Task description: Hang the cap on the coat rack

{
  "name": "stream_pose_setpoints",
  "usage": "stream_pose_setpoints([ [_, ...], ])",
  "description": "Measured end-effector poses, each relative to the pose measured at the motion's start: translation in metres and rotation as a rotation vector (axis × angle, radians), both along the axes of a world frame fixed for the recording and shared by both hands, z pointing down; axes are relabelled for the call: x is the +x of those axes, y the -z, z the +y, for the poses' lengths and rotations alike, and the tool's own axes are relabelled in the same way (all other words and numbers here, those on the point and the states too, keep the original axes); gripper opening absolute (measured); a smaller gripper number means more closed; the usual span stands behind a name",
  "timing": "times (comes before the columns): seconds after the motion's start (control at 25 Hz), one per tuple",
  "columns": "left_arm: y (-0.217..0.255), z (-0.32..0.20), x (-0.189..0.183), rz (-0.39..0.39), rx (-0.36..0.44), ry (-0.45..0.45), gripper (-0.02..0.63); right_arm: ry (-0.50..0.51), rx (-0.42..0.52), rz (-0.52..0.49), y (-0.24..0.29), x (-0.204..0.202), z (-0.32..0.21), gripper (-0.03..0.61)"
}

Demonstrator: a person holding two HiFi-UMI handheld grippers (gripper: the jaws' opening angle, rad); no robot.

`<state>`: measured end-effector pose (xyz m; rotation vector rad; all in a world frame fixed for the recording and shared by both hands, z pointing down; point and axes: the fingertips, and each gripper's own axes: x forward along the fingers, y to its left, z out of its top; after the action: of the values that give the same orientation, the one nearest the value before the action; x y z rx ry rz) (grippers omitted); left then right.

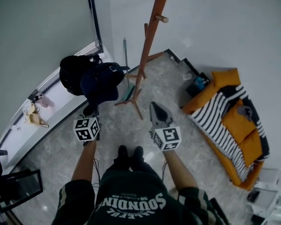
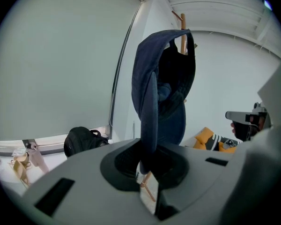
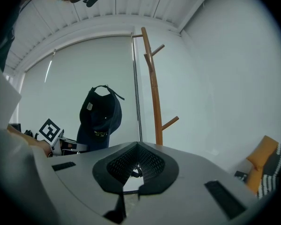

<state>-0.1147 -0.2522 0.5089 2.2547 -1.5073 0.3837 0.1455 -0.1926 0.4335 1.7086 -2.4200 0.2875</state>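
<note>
**Cap pinched in left gripper, held up beside coat rack, not hung**

Head view, nearest first: the person's dark shirt [image 1: 126,203] filled the bottom edge, with both forearms reaching forward over a pale marbled floor [image 1: 61,149] and dark shoes [image 1: 129,154] below.

The left gripper [image 2: 147,159] had its jaws clamped on a fold of the dark blue cap [image 2: 161,93]. The fabric ran straight down into the pads, and the rest of the cap stood up above the jaws. The right gripper [image 3: 136,161] had its jaws pressed together with nothing between them. In the head view it pointed toward the rack's base.

The cap was in the air, carried by the left gripper alone and resting on no peg. In the right gripper view it stood left of the wooden coat rack [image 3: 153,83], apart from the pole. In the left gripper view it overlapped the rack's top, with a wooden tip showing above the crown. Whether it touched the wood there could not be told.

Farther out, the rack's splayed feet sat on the floor near the room corner. A black backpack [image 1: 72,74] lay by the window sill [image 1: 51,104], left of the cap. An orange sofa [image 1: 227,78] with a black-and-white striped blanket [image 1: 220,121] stood against the right wall, well apart from the rack.
</note>
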Motion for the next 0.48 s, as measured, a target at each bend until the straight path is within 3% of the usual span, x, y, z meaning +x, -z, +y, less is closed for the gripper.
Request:
stream_pose_setpoints([
  [0.48, -0.049, -0.02, -0.007, -0.016, -0.046, 0.058, 0.015, 0.002, -0.007, -0.086, -0.033, 0.014, -0.04, -0.002],
])
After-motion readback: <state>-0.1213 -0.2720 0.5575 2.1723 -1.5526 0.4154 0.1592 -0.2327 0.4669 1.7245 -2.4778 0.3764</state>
